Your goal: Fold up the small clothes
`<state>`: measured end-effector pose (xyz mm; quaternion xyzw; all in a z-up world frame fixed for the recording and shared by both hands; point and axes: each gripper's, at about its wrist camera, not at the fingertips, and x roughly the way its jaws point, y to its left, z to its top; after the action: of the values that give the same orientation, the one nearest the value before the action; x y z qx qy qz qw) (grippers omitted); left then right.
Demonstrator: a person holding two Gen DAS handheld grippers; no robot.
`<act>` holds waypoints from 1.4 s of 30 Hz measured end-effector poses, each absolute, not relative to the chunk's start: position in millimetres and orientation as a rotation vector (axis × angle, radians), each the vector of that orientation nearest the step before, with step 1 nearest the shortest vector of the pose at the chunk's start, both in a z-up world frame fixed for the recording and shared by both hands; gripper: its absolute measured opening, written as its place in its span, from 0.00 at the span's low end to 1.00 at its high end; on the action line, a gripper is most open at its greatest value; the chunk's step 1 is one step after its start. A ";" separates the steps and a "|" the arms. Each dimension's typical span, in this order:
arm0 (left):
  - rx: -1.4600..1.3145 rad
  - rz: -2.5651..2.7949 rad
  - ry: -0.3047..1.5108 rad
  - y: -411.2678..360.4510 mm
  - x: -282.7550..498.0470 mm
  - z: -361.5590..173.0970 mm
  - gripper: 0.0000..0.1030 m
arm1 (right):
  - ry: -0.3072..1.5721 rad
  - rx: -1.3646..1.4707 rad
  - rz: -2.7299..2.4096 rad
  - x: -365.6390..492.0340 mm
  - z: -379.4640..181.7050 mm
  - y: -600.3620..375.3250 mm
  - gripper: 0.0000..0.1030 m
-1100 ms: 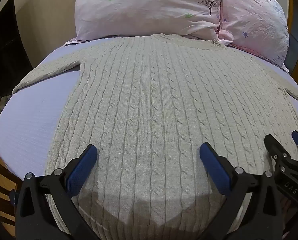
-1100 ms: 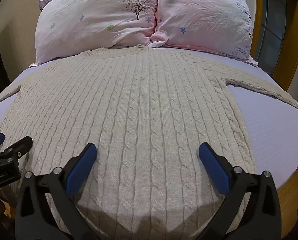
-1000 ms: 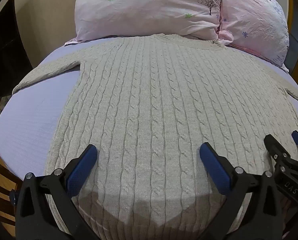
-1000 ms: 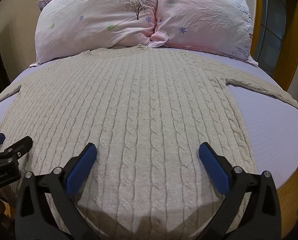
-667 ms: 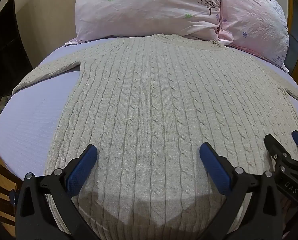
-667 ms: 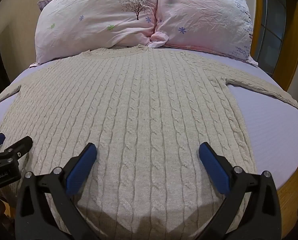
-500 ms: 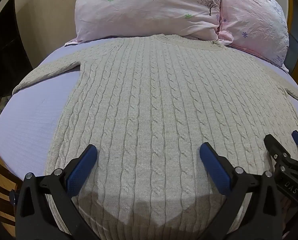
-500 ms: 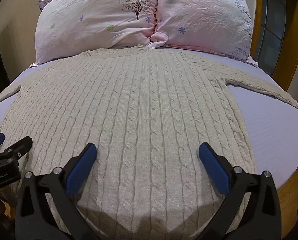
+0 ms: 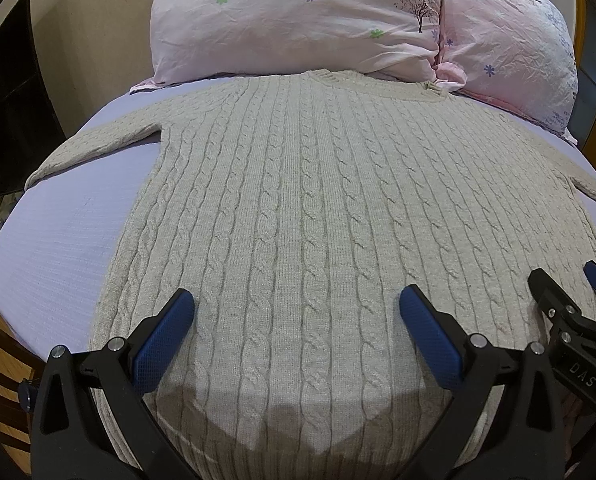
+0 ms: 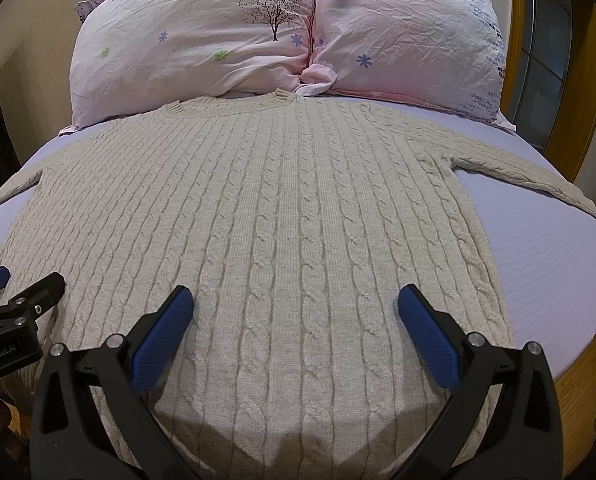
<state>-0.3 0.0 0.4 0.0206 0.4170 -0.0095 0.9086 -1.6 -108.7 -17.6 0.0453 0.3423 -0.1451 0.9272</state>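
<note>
sweater: we've got a beige cable-knit sweater [image 9: 310, 200] lying flat, front up, on the lavender bed sheet [image 9: 58, 248], collar up at the pillows [image 10: 282, 36] and hem nearest us. Both sleeves are spread out to the sides.

left gripper: the left gripper [image 9: 298, 320] hovers over the hem area, blue pads wide apart, nothing between them.

right gripper: the right gripper [image 10: 296, 320] is just beside it, same deal, fingers spread and empty.

progress: we'd say no fold is started yet, the whole thing is flat.

risk, grabbing one layer: the knit is thick and loose, so if we pinch shallow we probably lift only the top layer and the back drags behind.

risk, stretch: cable knit gives a lot. If the two grippers pull unevenly, the fold line likely skews and the hem bows.

risk, sleeves: they're flung out toward the bed edges. If we fold the body first, they could trail or slide off the side.

risk, collision: the grippers sit close together, so a careless inward move could knock them.

risk, sheet: if we dig too deep we may catch the sheet along with the sweater.
</note>
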 end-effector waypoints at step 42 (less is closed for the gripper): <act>0.045 -0.018 0.838 -0.6 -3.1 5.5 0.99 | 0.700 0.093 -0.297 -2.4 -16.9 -109.2 0.98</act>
<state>-3.1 -0.6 5.5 0.0218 0.4068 -0.0086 0.9132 -2.4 -109.2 -16.9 0.0455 0.3414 -0.1450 0.9275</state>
